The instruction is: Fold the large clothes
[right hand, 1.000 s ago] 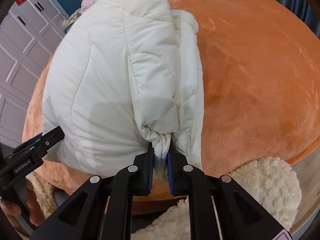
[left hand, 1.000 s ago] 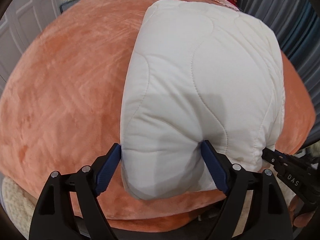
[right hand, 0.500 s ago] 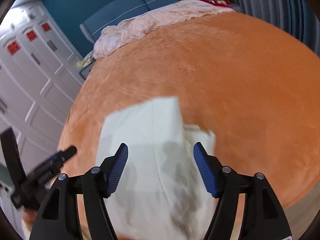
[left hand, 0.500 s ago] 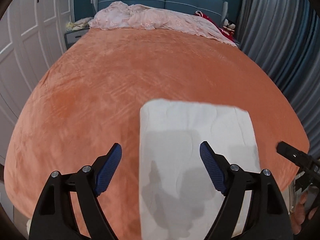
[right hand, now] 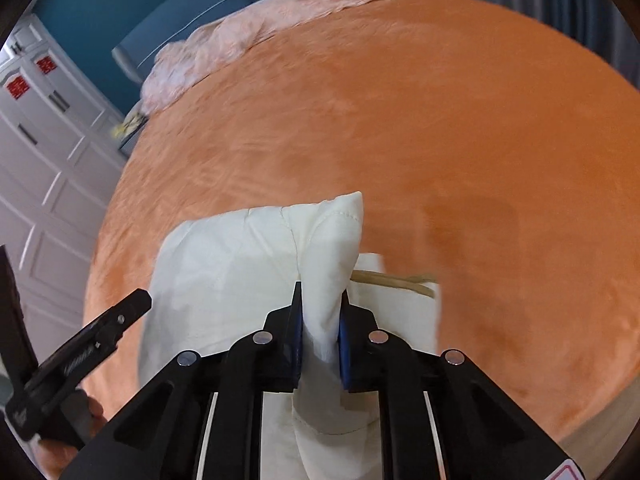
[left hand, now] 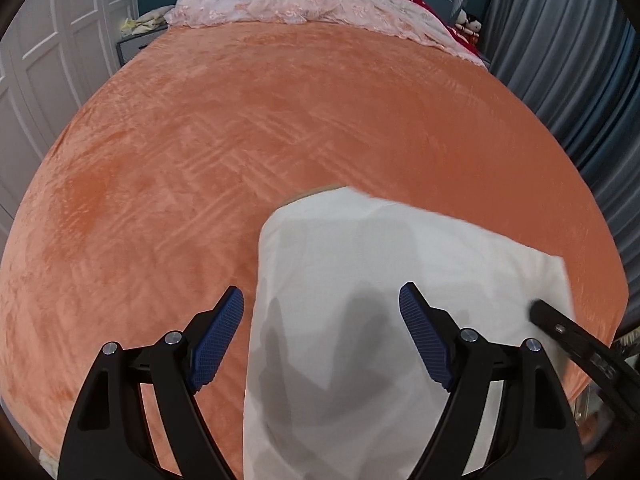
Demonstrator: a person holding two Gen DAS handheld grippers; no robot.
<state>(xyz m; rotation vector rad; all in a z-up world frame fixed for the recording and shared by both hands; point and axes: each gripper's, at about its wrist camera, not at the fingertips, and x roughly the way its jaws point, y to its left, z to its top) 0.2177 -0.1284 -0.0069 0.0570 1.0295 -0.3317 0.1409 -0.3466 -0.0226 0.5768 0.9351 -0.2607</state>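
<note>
One jacket [right hand: 240, 264]; two claws [left hand: 320, 332]

The left black two-finger tool [left hand: 321, 316] with blue ribbed pads [left hand: 218, 336] is hanging with its fingers spread wide apart, nothing pinched between them, and in the right wrist view it is showing at the lower left edge [right hand: 86, 354] with the person's bare hand [right hand: 68, 436] wrapping its handle. The right black two-finger tool [right hand: 320, 320] is pointing forward with its blue pads pressing in from both sides on a raised fold of cream quilted padded garment [right hand: 332, 256].
</note>
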